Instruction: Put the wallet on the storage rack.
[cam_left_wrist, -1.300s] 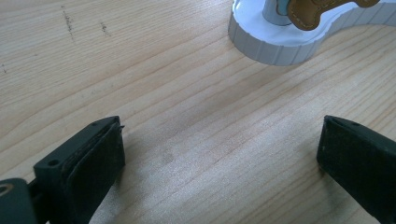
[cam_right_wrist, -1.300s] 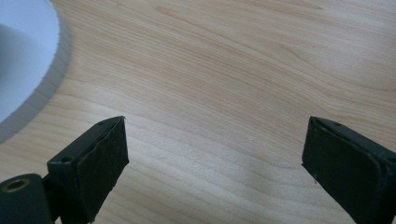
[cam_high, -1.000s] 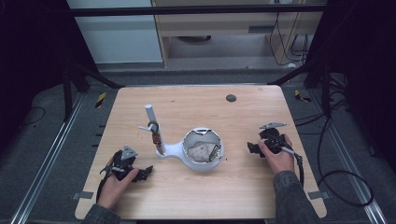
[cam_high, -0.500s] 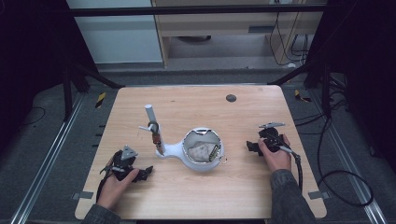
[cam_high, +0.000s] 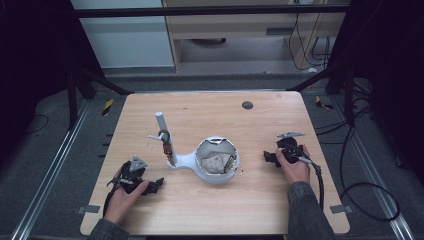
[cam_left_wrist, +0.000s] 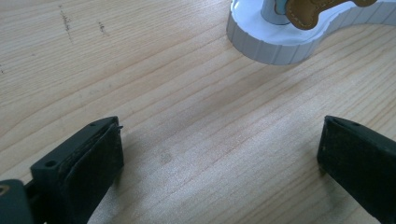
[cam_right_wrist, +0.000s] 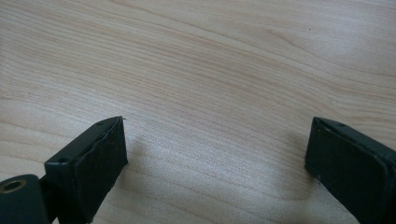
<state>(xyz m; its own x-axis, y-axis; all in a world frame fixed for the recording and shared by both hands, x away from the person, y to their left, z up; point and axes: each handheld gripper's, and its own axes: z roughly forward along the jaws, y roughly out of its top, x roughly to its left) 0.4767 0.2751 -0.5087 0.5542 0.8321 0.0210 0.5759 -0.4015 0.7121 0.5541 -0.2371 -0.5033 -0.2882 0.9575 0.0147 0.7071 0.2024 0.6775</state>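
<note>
On the left of the pale wooden table (cam_high: 210, 210), the left gripper (cam_high: 150, 186) rests low on the boards in the person's left hand (cam_high: 122, 197), its two black jaws standing wide apart with only bare wood grain between them. In the left gripper view the ribbed edge of a white stand (cam_left_wrist: 275, 46) lies a little ahead of those jaws, apart from them, with a tan leather strap (cam_left_wrist: 317, 7) lying on top of it. Near the table's middle, seen from the high view, that white stand has a round bowl-shaped base (cam_high: 216, 162) holding a pale crumpled thing, too small to make out, and a slim white upright post (cam_high: 162, 127) beside it, from which the strap hangs. Farther right, well apart from the stand, the right gripper (cam_high: 269, 157) sits in the person's right hand (cam_high: 295, 167) with its jaws pointing toward the bowl; they are spread wide, have just been opening a little further, and hold nothing, with plain tabletop between them.
</note>
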